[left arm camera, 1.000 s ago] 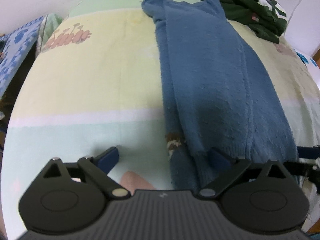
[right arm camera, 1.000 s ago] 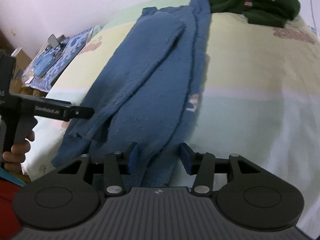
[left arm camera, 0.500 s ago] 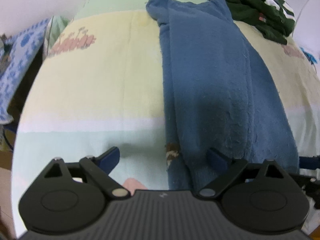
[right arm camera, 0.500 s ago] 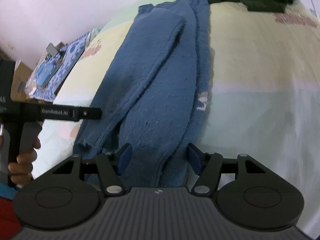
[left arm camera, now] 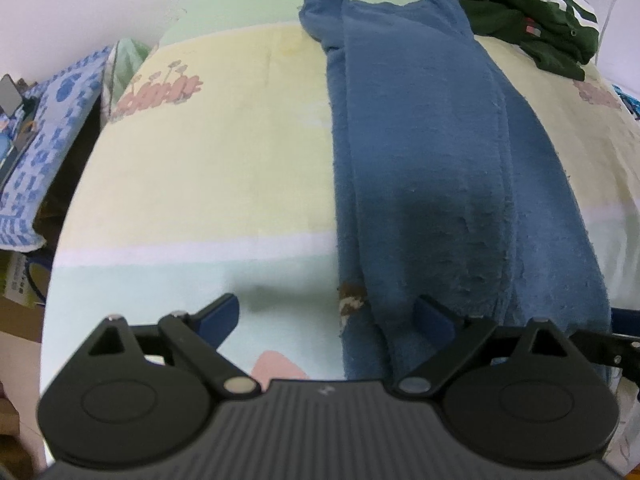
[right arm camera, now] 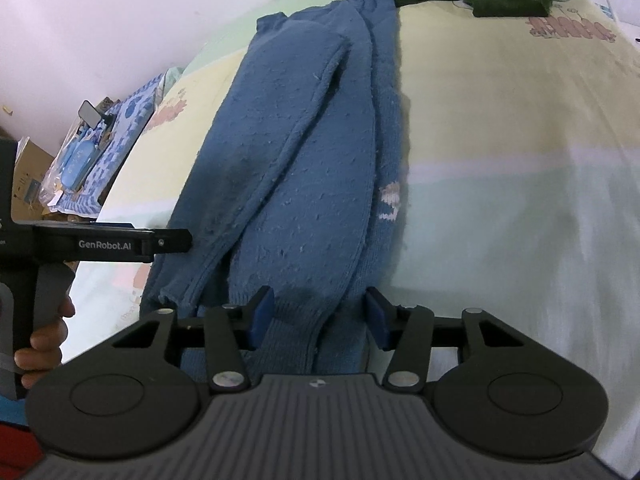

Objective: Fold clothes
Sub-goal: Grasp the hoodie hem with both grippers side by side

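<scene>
Sweater [left arm camera: 432, 152] lies lengthwise on bed [left arm camera: 224, 184], clothes pile [left arm camera: 532, 28] behind

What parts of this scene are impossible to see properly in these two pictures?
- Blue sweater: in both views its near hem is hidden behind the tool bodies.
- Right tool: its jaws are closing around the hem; whether the pads press yet is unclear.
- Green garment: cut off by the top edge in the right view; its shape is unreadable.
- Clutter beside the bed: too small and distorted to identify.
- Person: only a hand shows.
</scene>
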Demonstrator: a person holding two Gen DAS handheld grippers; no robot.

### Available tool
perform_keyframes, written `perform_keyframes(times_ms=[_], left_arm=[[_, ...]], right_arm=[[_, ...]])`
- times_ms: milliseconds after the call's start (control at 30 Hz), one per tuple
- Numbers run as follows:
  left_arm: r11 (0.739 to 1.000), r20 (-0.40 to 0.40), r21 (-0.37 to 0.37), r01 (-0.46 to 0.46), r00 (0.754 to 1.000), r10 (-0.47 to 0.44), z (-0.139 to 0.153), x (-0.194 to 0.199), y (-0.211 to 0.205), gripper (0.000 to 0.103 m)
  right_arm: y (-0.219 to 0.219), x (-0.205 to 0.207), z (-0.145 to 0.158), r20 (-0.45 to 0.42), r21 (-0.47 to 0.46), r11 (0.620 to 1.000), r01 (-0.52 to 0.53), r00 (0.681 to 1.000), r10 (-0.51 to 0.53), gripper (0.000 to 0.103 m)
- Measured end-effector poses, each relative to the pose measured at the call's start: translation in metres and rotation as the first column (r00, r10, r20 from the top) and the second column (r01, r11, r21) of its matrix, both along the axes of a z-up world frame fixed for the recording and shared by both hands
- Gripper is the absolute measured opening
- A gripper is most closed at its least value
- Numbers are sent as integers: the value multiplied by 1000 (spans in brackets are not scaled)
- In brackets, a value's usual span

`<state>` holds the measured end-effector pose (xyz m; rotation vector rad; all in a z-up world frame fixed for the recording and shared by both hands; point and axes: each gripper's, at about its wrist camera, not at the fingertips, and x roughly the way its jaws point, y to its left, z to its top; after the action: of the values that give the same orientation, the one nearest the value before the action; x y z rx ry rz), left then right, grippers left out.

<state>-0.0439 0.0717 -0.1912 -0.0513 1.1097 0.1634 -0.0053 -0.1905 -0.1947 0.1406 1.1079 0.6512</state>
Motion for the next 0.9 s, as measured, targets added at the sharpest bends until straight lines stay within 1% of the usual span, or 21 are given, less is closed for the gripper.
perform_keyframes(times_ms=[167,433,500,667,800,833,900], left_arm=[[1000,3,2,-4,1000,4,0,-3,0,95],[1000,0,-5,-6,1000,6,-1,-7,-2,96],[1000,6,-14,8,1000,-8,-1,-11,0,96],[997,0,-63,49,999,-49,-1,-21,4,92],[991,-11,-106,86,996,-88,-3,-37,10,92],[989,-16,-121,85,996,-87,-4,-39,12,92],[979,-27,-181,88,995,-94,-6,-43,18,87]], right_arm=[[0,-1,-1,10,-5,1000,7,1000,-7,49],[1,-4,-1,28,-10,1000,7,1000,-7,48],[1,-4,-1,33,-14,1000,4,999,-4,48],[2,-7,-2,51,-24,1000,-8,999,9,48],[-2,-11,-2,48,-13,1000,-11,999,11,48],[-3,-11,-3,47,-7,1000,-13,999,14,48],[-5,-12,-3,39,3,1000,-12,999,12,48]])
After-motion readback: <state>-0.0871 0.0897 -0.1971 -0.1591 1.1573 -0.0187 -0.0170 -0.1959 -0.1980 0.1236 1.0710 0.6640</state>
